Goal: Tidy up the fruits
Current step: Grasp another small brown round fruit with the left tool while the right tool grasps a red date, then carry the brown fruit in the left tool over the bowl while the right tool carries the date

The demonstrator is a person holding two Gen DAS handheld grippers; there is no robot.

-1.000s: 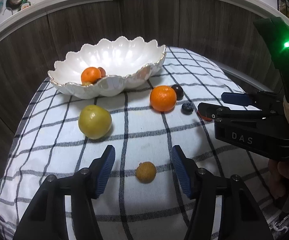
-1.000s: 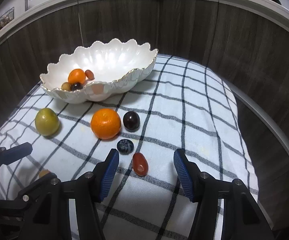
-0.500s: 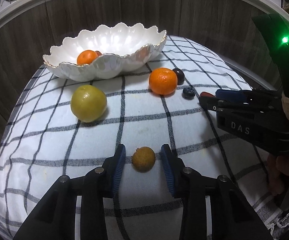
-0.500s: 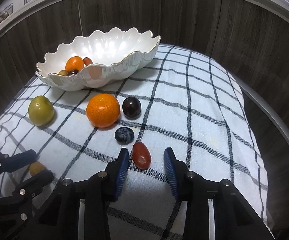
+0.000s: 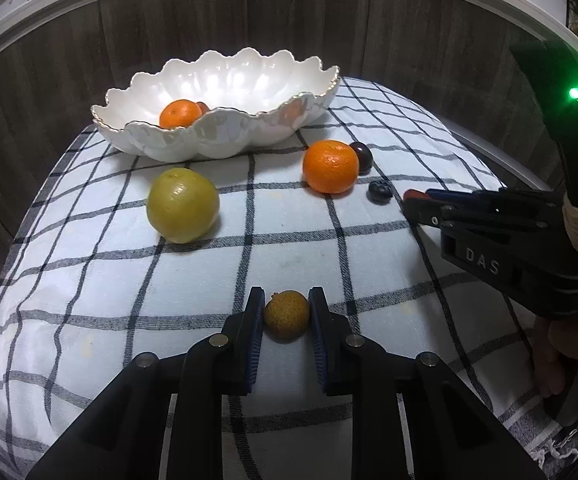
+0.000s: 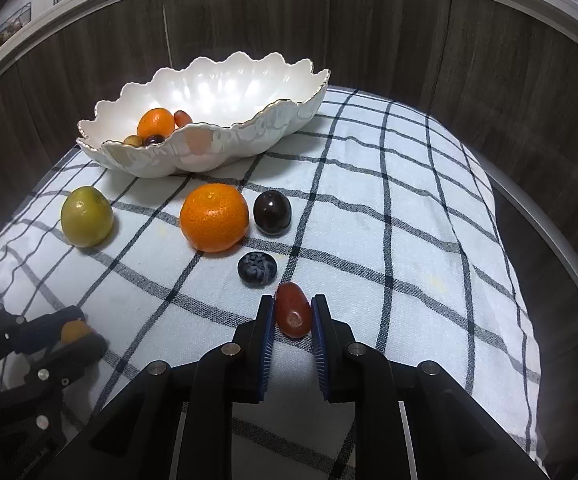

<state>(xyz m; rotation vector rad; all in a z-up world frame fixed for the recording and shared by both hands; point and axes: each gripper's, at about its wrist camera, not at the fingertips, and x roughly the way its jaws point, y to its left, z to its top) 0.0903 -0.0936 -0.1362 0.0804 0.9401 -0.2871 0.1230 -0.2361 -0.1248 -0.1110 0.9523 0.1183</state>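
Dark wood panels stand behind a surface covered with a white checked cloth (image 5: 289,248), and a white scalloped bowl (image 5: 225,80) sits at its far side. Going from left to right on the cloth, a yellow-green fruit (image 5: 183,205) lies near the bowl, then a big orange (image 5: 331,166) with a dark plum (image 6: 272,213) just beside it, and a blueberry (image 6: 257,267) in front of them. The left gripper (image 5: 287,316) has just been closing, and its blue pads press on a small rough brown-yellow fruit (image 5: 287,314) that lies on the cloth. The right gripper (image 6: 292,316) has also just been closing, and it clamps a small red oblong fruit (image 6: 293,311) on the cloth. From the left wrist only an orange and a bit of red show inside the bowl; the right wrist view adds a small yellowish fruit and a dark one there. The left wrist view also shows fingers (image 5: 561,356) of the person on the right gripper's handle, which the right wrist view does not show.
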